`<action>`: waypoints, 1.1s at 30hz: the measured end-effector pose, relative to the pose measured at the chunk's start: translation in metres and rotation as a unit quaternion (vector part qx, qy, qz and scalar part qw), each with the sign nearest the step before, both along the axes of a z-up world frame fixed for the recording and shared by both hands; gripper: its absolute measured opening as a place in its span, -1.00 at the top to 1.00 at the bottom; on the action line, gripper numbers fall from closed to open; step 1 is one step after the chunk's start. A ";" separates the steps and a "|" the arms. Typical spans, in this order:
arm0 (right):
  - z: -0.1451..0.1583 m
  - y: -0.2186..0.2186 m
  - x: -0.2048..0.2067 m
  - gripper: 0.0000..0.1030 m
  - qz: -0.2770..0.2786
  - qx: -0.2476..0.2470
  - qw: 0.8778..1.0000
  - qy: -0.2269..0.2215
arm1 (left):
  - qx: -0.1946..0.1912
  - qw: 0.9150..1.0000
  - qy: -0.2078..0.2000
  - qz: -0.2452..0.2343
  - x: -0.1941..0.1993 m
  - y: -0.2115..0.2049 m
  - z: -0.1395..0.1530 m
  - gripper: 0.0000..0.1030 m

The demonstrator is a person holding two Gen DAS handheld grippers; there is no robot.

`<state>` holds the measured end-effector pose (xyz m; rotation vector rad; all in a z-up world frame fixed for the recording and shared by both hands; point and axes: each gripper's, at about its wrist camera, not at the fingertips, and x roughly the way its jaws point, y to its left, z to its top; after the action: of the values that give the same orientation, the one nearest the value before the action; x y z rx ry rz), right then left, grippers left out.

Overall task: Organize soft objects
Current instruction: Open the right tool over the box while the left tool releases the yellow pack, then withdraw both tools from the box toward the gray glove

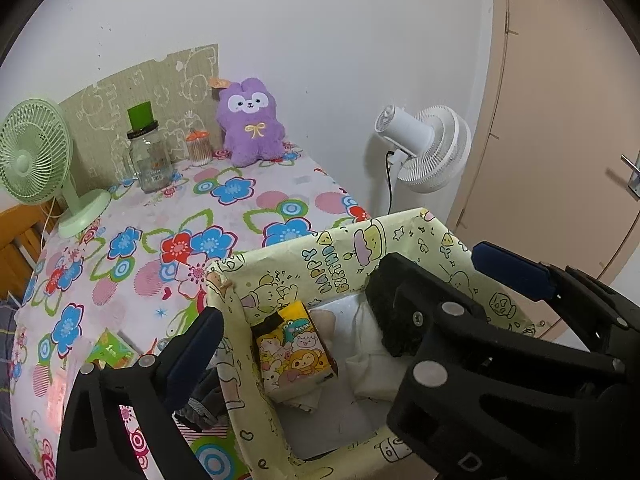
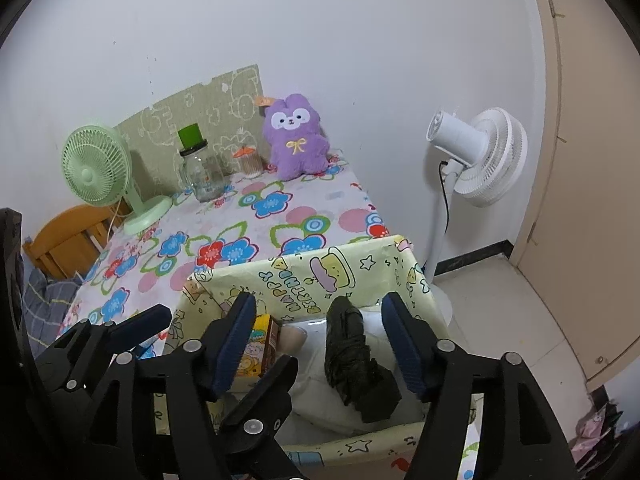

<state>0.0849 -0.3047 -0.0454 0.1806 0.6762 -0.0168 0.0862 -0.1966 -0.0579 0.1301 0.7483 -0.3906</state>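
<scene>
A yellow cartoon-print box (image 1: pixel 344 256) (image 2: pixel 360 268) stands at the table's near right corner. Inside lie a colourful tissue pack (image 1: pixel 294 350) (image 2: pixel 262 346), white soft items (image 1: pixel 368 344) and a crumpled black bag (image 2: pixel 352 352). My right gripper (image 2: pixel 320 344) is open above the box, fingers either side of the black bag. In the left wrist view the right gripper's black body hangs over the box. My left gripper (image 1: pixel 344 304) is open, straddling the box's left wall. A purple plush toy (image 1: pixel 250 122) (image 2: pixel 296 138) sits at the table's far edge.
On the flowered tablecloth (image 1: pixel 240 200) stand a green desk fan (image 1: pixel 36 160) (image 2: pixel 100 168), a glass jar (image 1: pixel 150 160) (image 2: pixel 200 174) and a cotton-swab container (image 1: pixel 199 148). A white standing fan (image 1: pixel 428 148) (image 2: pixel 476 160) and a door (image 2: pixel 592 160) are on the right.
</scene>
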 end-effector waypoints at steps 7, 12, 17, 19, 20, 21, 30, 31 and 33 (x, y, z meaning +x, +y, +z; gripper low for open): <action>0.008 0.004 -0.008 -0.59 -0.006 -0.013 1.000 -0.005 | -0.004 1.000 -0.012 -0.002 -0.009 0.005 0.008 -0.99; 0.015 0.011 -0.014 -0.69 -0.006 -0.017 1.000 -0.009 | -0.005 1.000 -0.021 0.000 -0.016 0.012 0.015 -0.99; 0.022 0.020 -0.021 -0.82 -0.012 -0.019 1.000 -0.021 | -0.008 0.999 -0.032 0.004 -0.023 0.023 0.022 -0.99; 0.026 0.025 -0.023 -0.83 -0.010 -0.022 0.999 -0.024 | -0.008 0.999 -0.037 0.006 -0.026 0.027 0.025 -0.99; 0.027 0.028 -0.024 -0.83 -0.009 -0.024 0.999 -0.026 | -0.009 0.999 -0.038 0.007 -0.027 0.030 0.026 -0.99; 0.029 0.030 -0.026 -0.83 -0.007 -0.026 0.999 -0.027 | -0.009 0.999 -0.041 0.009 -0.029 0.033 0.027 -0.99; 0.040 0.055 -0.038 -0.86 0.008 -0.037 0.999 -0.039 | -0.004 0.998 -0.062 0.019 -0.042 0.055 0.038 -0.99; 0.041 0.057 -0.039 -0.87 0.010 -0.037 0.998 -0.040 | -0.004 0.998 -0.065 0.020 -0.044 0.058 0.039 -0.99; 0.044 0.063 -0.041 -0.91 0.012 -0.037 0.998 -0.044 | -0.005 0.997 -0.069 0.022 -0.047 0.063 0.041 -0.99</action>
<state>0.0436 -0.2415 -0.0019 0.1014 0.5894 -0.0105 0.0393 -0.1339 -0.0165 0.1302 0.6125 -0.3387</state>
